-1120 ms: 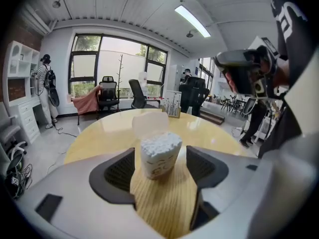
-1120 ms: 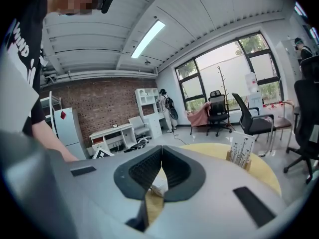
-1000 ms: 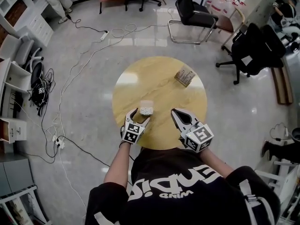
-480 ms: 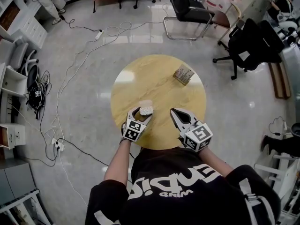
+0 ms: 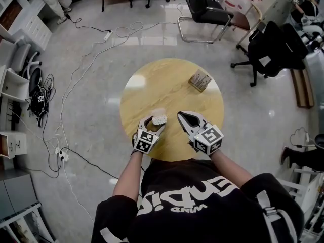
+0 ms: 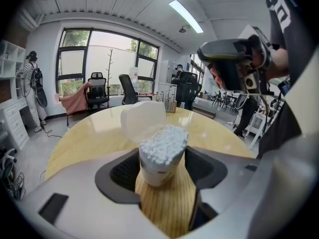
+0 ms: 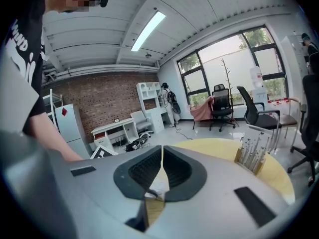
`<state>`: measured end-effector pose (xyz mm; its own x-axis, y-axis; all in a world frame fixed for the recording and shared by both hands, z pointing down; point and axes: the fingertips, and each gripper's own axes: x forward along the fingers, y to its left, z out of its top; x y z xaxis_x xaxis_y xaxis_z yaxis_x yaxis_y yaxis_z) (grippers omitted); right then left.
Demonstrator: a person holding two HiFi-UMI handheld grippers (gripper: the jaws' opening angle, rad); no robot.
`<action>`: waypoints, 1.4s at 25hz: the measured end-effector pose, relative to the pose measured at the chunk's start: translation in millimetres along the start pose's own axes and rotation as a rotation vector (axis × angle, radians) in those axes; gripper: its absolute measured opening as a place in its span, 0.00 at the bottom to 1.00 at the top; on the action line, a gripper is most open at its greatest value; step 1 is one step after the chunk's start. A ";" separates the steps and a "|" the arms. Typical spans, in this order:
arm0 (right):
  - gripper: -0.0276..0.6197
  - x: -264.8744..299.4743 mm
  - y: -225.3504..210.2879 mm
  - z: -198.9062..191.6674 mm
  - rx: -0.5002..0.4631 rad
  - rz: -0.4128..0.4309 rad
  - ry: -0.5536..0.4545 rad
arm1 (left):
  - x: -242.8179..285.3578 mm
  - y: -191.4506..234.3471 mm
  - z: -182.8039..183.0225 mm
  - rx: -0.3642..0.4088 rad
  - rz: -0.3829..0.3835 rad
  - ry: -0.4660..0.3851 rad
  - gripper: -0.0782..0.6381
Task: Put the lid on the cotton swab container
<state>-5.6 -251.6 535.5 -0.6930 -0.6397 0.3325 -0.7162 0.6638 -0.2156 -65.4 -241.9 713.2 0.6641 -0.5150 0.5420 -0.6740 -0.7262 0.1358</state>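
Left claw point(image 5: 156, 122) pinches the open cotton swab container point(image 6: 162, 156), lid point(image 6: 143, 119) just behind it; right claw point(image 5: 181, 116) is pressed together.

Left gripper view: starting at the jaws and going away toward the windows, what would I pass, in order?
cotton swab container → white lid just behind it → wooden rack of sticks → far edge of the table → black office chair

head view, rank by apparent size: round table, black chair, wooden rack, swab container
1. round table
2. black chair, though it stands farther off
3. wooden rack
4. swab container, only slightly smaller than the rack
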 end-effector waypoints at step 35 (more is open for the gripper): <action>0.05 111.3 -12.6 -64.8 -0.027 0.066 0.261 | -6.2 -6.5 -2.4 -0.020 0.020 0.009 0.51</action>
<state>-68.3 -306.1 634.7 -0.6909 -0.4751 0.5449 -0.6651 0.7131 -0.2215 -66.0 -232.9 711.0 0.6476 -0.5248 0.5524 -0.6934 -0.7066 0.1415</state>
